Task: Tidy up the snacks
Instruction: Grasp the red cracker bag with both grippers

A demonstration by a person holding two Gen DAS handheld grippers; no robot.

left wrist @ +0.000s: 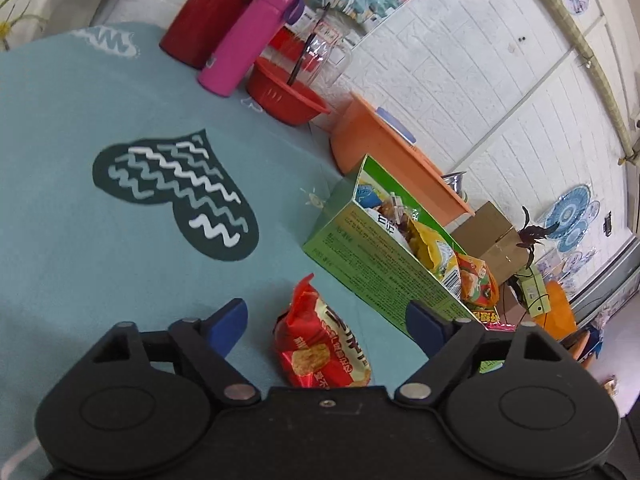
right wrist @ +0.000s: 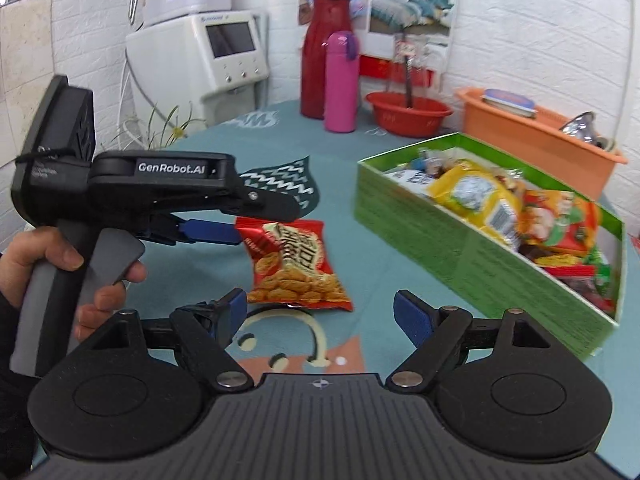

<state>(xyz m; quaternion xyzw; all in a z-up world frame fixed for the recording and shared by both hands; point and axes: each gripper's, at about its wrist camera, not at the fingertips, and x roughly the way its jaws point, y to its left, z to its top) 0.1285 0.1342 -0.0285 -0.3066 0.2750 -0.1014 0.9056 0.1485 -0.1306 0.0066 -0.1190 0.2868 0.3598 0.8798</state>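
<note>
On the teal tablecloth (right wrist: 380,256), a red snack packet (right wrist: 296,264) lay flat just beside the green box (right wrist: 460,240) of snacks. Left gripper (left wrist: 324,320) hovered over it, fingers spread wide, the packet between them. Right gripper (right wrist: 316,308) stood near, fingers also apart, holding nothing.

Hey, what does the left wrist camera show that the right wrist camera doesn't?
Only the left wrist view shows brown cardboard boxes and blue patterned wall plates beyond the table. Only the right wrist view shows the left claw from outside, a hand squeezing its handle, and a white countertop appliance. Both show the red crinkly snack packet, green cardboard snack box and pink plastic bottle.
</note>
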